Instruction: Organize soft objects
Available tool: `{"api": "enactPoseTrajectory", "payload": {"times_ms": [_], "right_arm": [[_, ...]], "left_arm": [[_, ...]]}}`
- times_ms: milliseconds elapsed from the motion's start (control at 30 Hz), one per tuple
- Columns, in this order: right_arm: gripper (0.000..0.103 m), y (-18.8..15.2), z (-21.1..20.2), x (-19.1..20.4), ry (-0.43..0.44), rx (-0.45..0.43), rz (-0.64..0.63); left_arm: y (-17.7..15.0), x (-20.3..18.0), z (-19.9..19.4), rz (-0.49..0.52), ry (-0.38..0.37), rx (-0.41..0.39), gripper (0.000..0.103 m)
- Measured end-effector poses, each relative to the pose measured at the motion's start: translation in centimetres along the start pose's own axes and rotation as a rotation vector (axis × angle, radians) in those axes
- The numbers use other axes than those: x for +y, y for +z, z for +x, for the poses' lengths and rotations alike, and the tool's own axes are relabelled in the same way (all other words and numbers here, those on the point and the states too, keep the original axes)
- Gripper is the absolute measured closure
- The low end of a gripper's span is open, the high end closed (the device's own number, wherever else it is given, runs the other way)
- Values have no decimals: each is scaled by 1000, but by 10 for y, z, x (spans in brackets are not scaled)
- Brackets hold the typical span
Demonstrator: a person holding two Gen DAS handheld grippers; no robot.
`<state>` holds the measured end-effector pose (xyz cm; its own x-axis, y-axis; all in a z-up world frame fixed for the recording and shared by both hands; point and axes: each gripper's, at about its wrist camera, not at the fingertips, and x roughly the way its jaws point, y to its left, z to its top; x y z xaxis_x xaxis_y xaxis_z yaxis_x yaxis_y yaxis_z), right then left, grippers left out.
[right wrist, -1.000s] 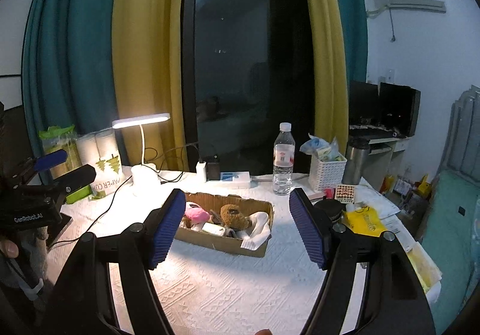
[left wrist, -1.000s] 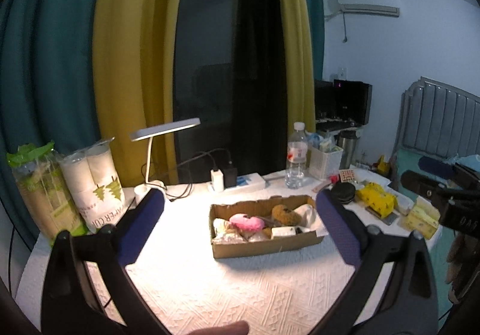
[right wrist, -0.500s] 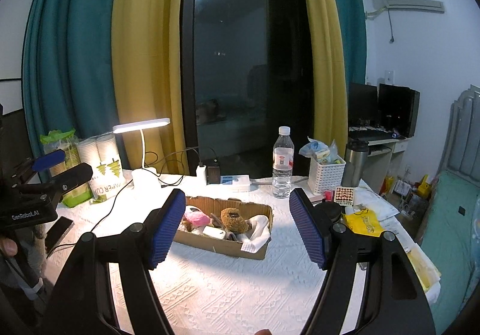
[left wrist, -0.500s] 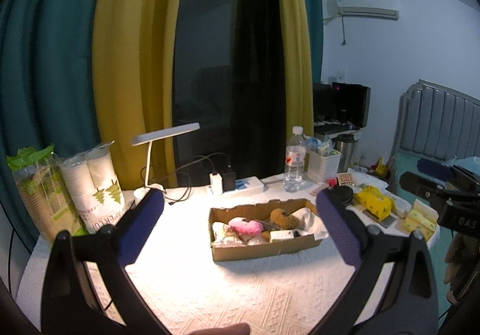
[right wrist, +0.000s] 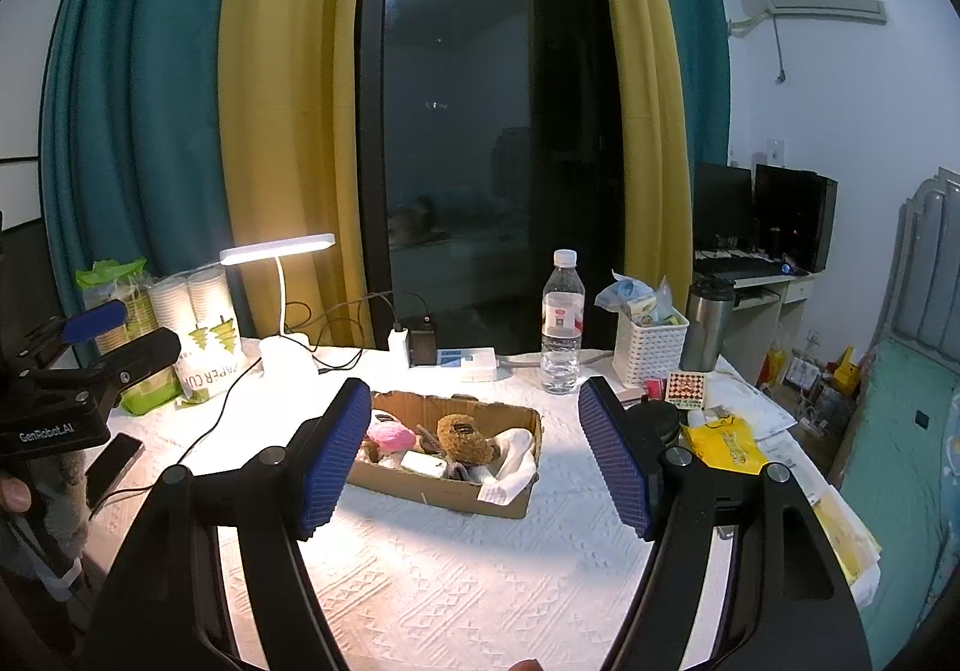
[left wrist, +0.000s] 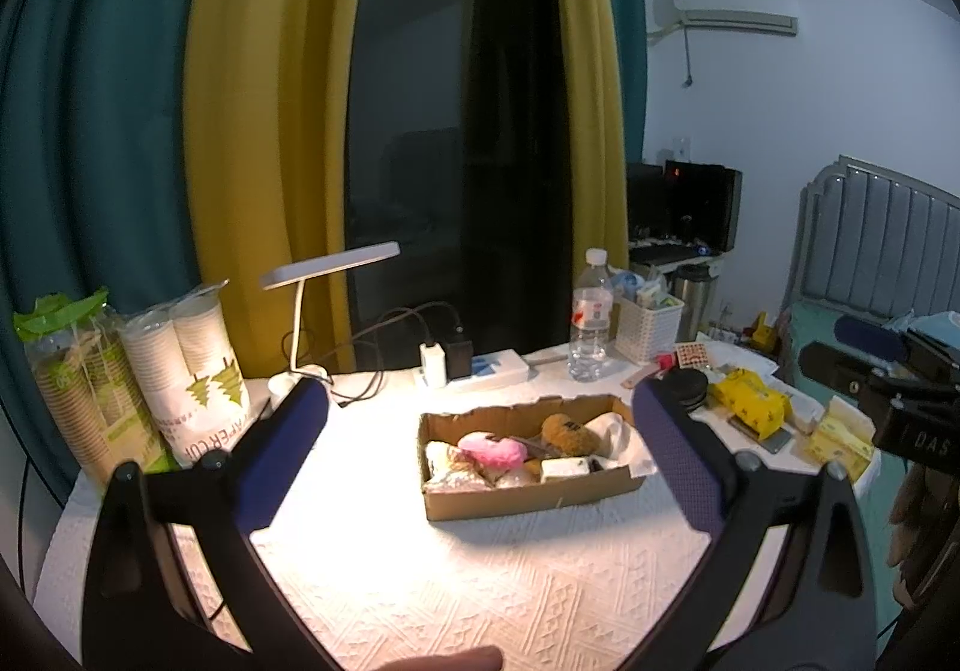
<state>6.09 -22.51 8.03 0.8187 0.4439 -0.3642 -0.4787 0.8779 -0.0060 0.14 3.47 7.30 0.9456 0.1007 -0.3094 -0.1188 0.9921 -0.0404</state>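
A cardboard box [left wrist: 528, 494] stands mid-table on the white cloth and holds several soft things: a pink plush [left wrist: 493, 449], a brown plush [left wrist: 567, 434] and a white cloth [left wrist: 618, 431]. The box also shows in the right wrist view [right wrist: 444, 485], with the pink plush [right wrist: 391, 436], the brown plush [right wrist: 461, 436] and the white cloth [right wrist: 519, 458]. My left gripper [left wrist: 480, 461] is open and empty, held back from the box. My right gripper [right wrist: 474, 452] is open and empty, also short of the box.
A lit desk lamp [left wrist: 327, 266], paper cup sleeves [left wrist: 192, 371], a power strip [left wrist: 474, 365], a water bottle [left wrist: 591, 314], a white basket [left wrist: 648, 326] and a yellow packet [left wrist: 747, 407] ring the box. A phone [right wrist: 114, 467] lies at the left edge.
Both grippers have pulled slightly back and tilted, so the box sits a little lower and farther in each view. Both stay open and empty.
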Motion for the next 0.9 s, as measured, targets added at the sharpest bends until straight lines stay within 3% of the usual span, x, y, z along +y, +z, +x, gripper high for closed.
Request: {"api": "enactPoseTrajectory", "payload": {"times_ms": [900], "right_arm": [[28, -5, 2, 1, 0, 13, 1]], "left_arm": [[-3, 1, 1, -6, 2, 5, 1]]}}
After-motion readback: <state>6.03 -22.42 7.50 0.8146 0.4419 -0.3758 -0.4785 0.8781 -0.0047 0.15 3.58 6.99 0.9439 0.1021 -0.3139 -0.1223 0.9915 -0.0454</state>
